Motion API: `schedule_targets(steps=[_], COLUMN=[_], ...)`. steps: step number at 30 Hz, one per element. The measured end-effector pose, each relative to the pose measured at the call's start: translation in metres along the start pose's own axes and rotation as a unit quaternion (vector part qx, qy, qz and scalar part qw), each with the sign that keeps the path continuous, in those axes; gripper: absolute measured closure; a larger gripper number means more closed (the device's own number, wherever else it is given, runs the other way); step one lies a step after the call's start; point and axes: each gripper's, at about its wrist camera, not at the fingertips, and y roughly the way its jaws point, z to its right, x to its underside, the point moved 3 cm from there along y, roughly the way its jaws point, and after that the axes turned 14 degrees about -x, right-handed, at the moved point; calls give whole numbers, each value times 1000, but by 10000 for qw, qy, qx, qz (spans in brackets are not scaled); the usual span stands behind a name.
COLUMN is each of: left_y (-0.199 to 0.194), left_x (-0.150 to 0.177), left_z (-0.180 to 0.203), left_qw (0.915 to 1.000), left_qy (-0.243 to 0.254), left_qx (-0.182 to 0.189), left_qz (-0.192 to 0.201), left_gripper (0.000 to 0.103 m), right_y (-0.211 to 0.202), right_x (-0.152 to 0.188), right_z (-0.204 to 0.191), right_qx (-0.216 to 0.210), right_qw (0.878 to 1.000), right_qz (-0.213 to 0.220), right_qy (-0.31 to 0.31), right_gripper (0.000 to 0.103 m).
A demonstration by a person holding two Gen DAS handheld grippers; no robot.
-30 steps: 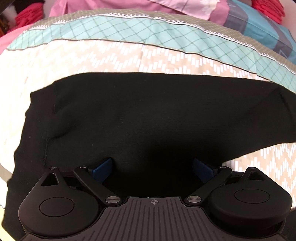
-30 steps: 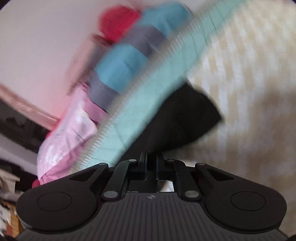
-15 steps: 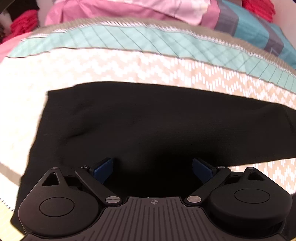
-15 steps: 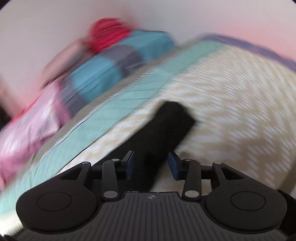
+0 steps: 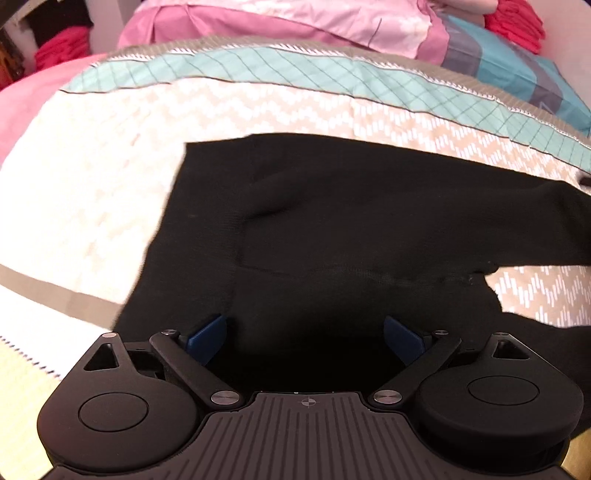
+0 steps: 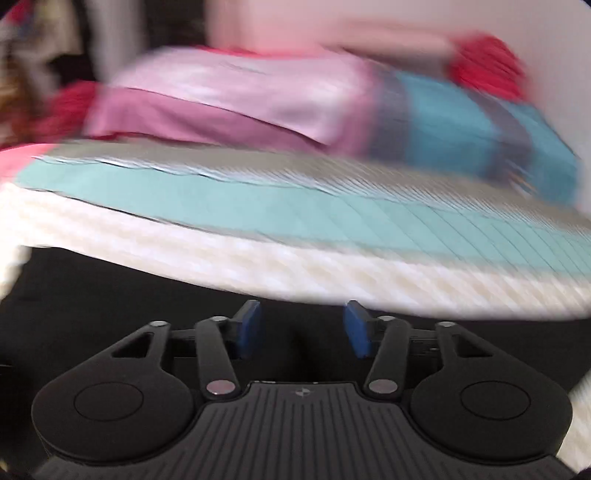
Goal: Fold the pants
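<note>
Black pants (image 5: 351, 221) lie spread on a bed with a cream zigzag bedspread (image 5: 92, 177). The waist end is near the middle left and a leg runs off to the right. My left gripper (image 5: 304, 338) is open, just above the near part of the pants, with blue pads (image 5: 205, 336) wide apart. In the blurred right wrist view the pants (image 6: 110, 295) fill the lower left and my right gripper (image 6: 302, 326) is open over the black cloth, holding nothing.
A teal band (image 5: 295, 70) crosses the bedspread behind the pants. Pink bedding (image 5: 277, 22) and a blue and grey pillow (image 5: 517, 66) are piled at the back. Red cloth (image 5: 513, 22) lies at the far right corner.
My right gripper opened, letting go of the pants leg, and swung round to face the bed's back. My left gripper shifted left; the pants now sit further right in its view.
</note>
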Motion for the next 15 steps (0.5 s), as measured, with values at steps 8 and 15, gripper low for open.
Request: schedule_targets(steps=[8,15], left_y=[6,12], left_x=[38,42], left_z=[-24,-21], left_qw=[9997,9989], left_qy=[-145,29], left_qx=[168,136], left_qz=[64,455], left_gripper=[0,0], right_y=[99,200], right_x=[-35,-16], right_z=[-202,-237], right_qx=[-2529,-2446], right_qw=[9468,9425], right_qz=[-1058,-1268], right_qy=[-1686,-1895], right_gripper=[39,62])
